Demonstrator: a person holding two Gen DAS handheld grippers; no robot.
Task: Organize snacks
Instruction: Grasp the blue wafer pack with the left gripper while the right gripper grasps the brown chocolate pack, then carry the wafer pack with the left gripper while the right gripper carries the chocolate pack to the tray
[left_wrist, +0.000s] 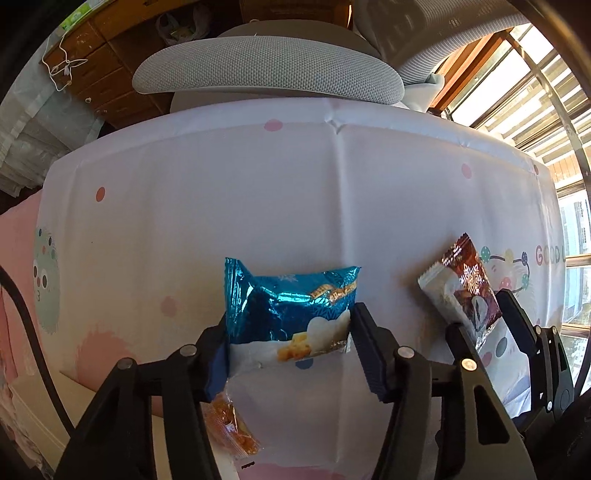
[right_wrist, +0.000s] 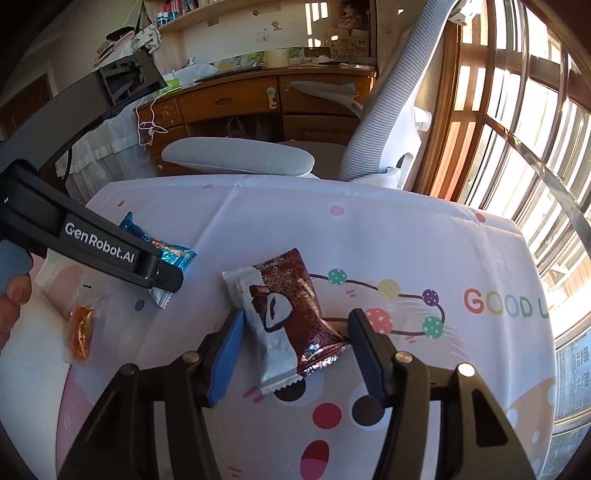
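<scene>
So it's the pickup step: left gripper (left_wrist: 290, 345) pinches the blue snack bag (left_wrist: 291, 310) on the tablecloth (left_wrist: 221, 206), right gripper (right_wrist: 293, 354) straddles the brown snack bag (right_wrist: 291, 317) without clearly clamping, so next is probably squeeze and lift

Beyond your table's far edge stands a grey chair (right_wrist: 243, 158); behind it a wooden desk (right_wrist: 258, 96). Sun pours through the barred window (right_wrist: 524, 122) at right.

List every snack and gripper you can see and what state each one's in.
blue snack packet: sealed, flat on tablecloth, clamped by left gripper.
brown snack packet: sealed, flat, between right gripper pads, grip unclear.
orange candy: wrapped, lying loose, untouched.
</scene>
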